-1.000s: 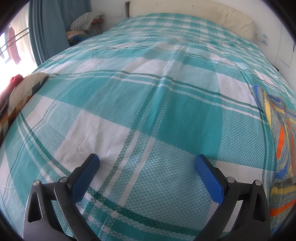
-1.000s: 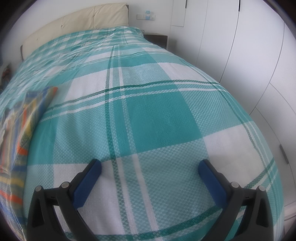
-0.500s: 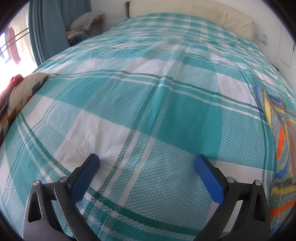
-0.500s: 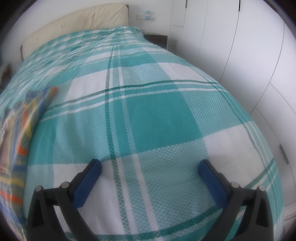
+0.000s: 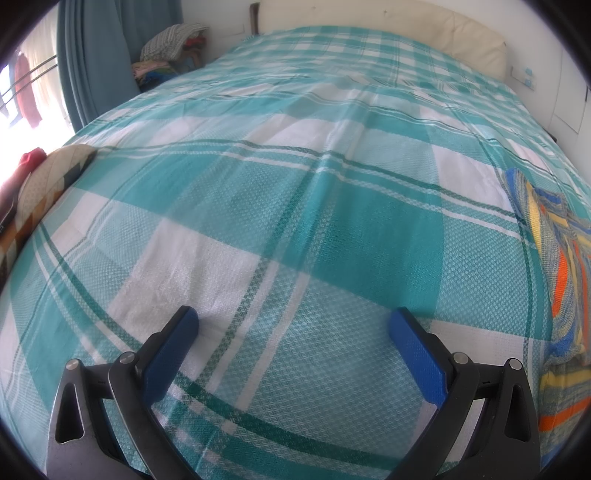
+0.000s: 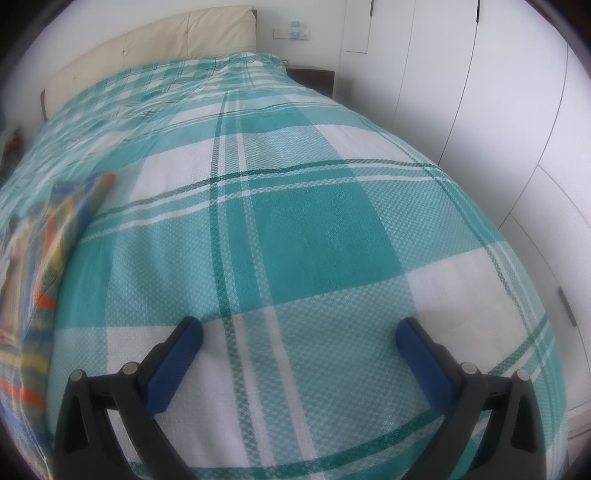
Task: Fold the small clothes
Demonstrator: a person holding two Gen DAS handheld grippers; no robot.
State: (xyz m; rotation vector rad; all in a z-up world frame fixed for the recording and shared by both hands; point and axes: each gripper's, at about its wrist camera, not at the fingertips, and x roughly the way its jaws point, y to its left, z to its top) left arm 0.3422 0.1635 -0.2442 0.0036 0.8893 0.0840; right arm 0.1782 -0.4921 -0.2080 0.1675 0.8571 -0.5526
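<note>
Left gripper (image 5: 293,326) and right gripper (image 6: 299,334), fingers apart and empty, flank the multicoloured striped knit garment (image 5: 557,258) on the teal-and-white checked bedspread (image 5: 295,184). Likely poised to grab it.

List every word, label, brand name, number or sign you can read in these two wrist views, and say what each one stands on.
None: no legible text shows in either view.
White wall plate with blue marks by the cream headboard: too small and blurred to read.
Striped multicoloured knitted garment: pattern only, no lettering.
Teal-and-white checked bedspread: no print.
Left gripper and right gripper, blue-padded and open: no visible markings.
</note>
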